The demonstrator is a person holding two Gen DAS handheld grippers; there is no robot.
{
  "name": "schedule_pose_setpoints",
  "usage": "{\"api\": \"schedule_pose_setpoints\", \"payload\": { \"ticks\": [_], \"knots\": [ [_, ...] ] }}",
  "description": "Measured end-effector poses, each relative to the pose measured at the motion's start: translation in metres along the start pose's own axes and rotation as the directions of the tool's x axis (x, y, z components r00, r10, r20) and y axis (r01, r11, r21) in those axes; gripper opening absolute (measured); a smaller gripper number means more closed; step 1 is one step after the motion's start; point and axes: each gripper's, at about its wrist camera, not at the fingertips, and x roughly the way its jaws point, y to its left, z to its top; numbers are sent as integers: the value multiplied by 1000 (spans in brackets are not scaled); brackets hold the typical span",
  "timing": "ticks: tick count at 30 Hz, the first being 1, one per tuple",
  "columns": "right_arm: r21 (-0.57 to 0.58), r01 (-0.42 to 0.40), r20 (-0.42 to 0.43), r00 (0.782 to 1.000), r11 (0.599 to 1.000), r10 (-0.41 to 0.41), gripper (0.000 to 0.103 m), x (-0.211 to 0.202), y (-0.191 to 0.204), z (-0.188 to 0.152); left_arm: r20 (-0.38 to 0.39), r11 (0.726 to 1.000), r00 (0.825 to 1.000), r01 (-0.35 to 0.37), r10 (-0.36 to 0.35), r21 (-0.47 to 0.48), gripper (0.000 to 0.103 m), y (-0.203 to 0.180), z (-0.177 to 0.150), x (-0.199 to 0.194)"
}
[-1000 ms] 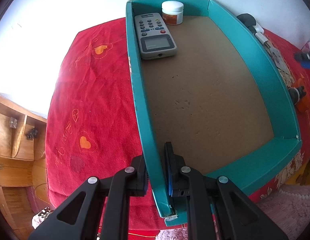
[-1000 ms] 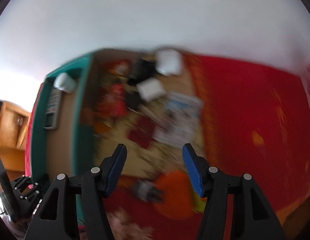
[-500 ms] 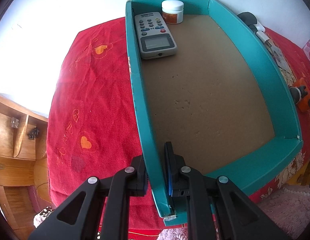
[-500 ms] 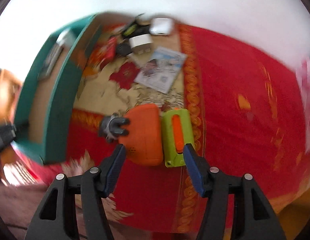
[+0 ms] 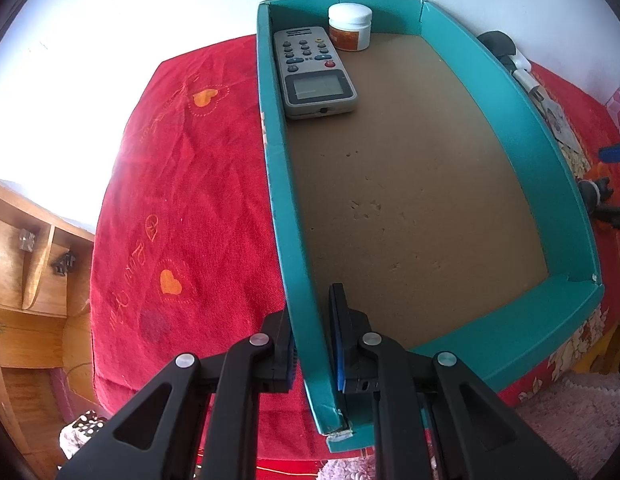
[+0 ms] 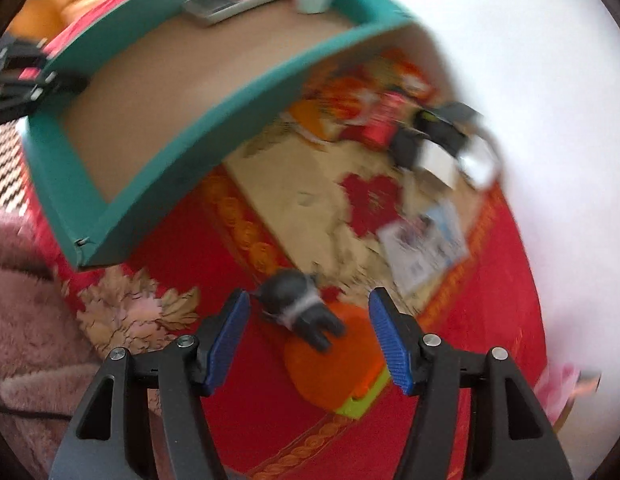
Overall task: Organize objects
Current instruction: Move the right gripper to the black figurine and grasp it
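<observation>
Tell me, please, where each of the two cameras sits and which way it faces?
Left wrist: sits on the left gripper, looks steeply down into the teal tray; its fingers clamp the tray's wall.
Right wrist: sits on the right gripper, looks down at an orange toy; its fingers stand apart.
Shared: tray, remote control, white-lidded jar.

The left claw (image 5: 312, 340) points steeply downward, its two black arms entering the left wrist view from 6 o'clock. Its fingers are pinched tight on a thin wall, one blue-edged pad (image 5: 338, 336) on each face. The right claw (image 6: 308, 340) also tilts steeply down, entering from 6 o'clock, its jaws parted about halfway, blue ribbed pads (image 6: 226, 340) clear of any contact. In that view the left claw shows dimly at 10 o'clock.
</observation>
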Motion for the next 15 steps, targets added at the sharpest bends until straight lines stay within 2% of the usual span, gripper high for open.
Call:
{"api": "schedule_pose_setpoints", "payload": {
  "ticks": [3,5,10,12,14,15],
  "knots": [
    [-84,-51,-70,997,995,45,63,11,4,8,3,1000,1000,1,-1,-2,11,2,-1,0],
    [-130,-31,-95,995,991,19,63,19,4,9,4,1000,1000,0,0,-5,11,3,-1,0],
    [-140,-53,-136,990,989,34,61,32,-5,9,8,1000,1000,3,-2,-15,11,6,-2,1],
    [-158,-60,-134,990,986,39,54,36,-8,10,7,1000,1000,1,-1,-15,11,7,-2,1],
    [-169,-77,-122,991,983,57,41,37,-10,13,7,1000,1000,1,-1,-14,11,8,-2,1],
    [-173,-76,-112,992,982,57,41,35,-11,13,7,1000,1000,0,0,-14,11,8,-3,1]
  ]
}}
